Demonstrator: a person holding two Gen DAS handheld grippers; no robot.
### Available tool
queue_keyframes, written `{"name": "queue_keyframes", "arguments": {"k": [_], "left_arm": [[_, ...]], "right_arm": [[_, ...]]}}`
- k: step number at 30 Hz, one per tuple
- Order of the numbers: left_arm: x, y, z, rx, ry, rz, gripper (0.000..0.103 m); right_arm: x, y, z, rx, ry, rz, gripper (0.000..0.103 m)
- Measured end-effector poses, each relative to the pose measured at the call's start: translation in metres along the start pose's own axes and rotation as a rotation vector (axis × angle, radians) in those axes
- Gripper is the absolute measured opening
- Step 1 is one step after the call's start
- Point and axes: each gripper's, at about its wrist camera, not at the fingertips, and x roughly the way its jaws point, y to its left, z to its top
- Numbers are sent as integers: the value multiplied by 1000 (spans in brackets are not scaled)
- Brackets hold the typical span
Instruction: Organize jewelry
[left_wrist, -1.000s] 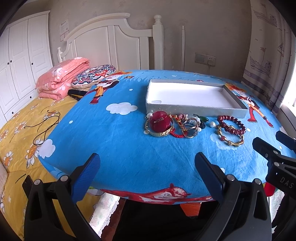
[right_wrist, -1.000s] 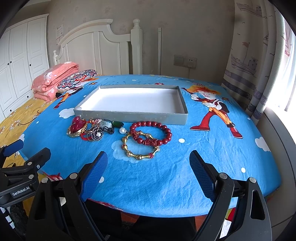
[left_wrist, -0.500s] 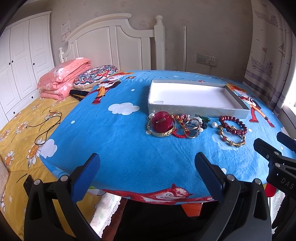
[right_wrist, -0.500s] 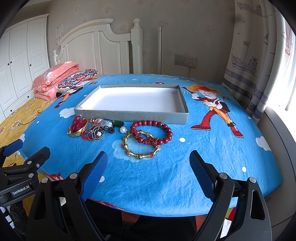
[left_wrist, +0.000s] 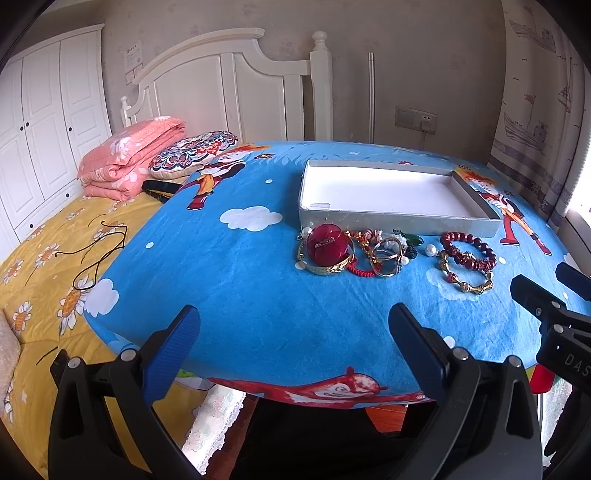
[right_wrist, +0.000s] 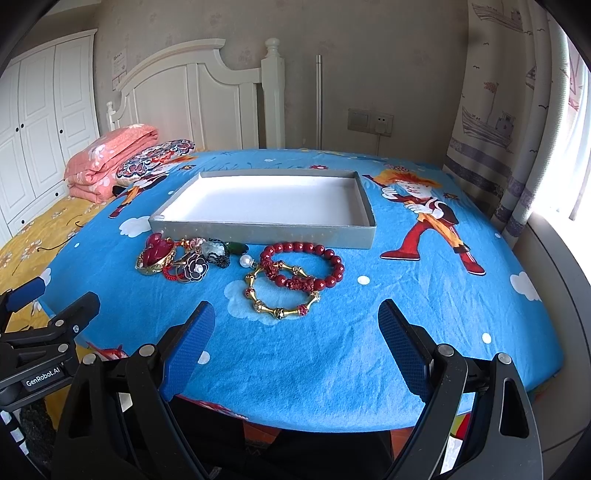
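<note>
The left gripper (left_wrist: 293, 336) is spread wide, its blue-padded fingers (left_wrist: 173, 341) hovering over the near edge of the table (left_wrist: 221, 280) and holding nothing. The right gripper (right_wrist: 295, 336) is likewise spread wide and empty, positioned above the near edge with nothing between its pads.

The table carries a blue cartoon-print cloth. A shallow grey tray (right_wrist: 266, 232) with a white interior sits toward the far middle of the table; nothing lies inside it.

The jewelry lies in a loose row on the cloth just in front of the tray's near wall. At the left end, a red domed piece (left_wrist: 328, 245) rests inside a gold bangle (left_wrist: 325, 267). Beside it is a tangle of a red cord, gold rings (left_wrist: 386, 258) and a black-and-white flower brooch (right_wrist: 195, 264). A green stone (right_wrist: 238, 248) and a white pearl (right_wrist: 245, 261) lie next. At the right end, a red bead bracelet (right_wrist: 306, 264) overlaps a gold segmented bracelet (right_wrist: 282, 301), the two touching.

To the left, a bed with a yellow floral cover (left_wrist: 40, 266) holds a folded pink quilt (left_wrist: 129, 155) and a patterned cushion (left_wrist: 194, 149).
</note>
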Motion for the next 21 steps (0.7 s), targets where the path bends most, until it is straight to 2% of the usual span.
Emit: {"name": "queue_keyframes", "arguments": {"k": [7,21], "left_arm": [[-1,1,1,-4,-4,-1,99],[-3,1,2,-2,-8,3,99]], "right_arm": [[0,-10,3,18,2,25,85],[-2,-4,3,-6,-8,70,85]]}}
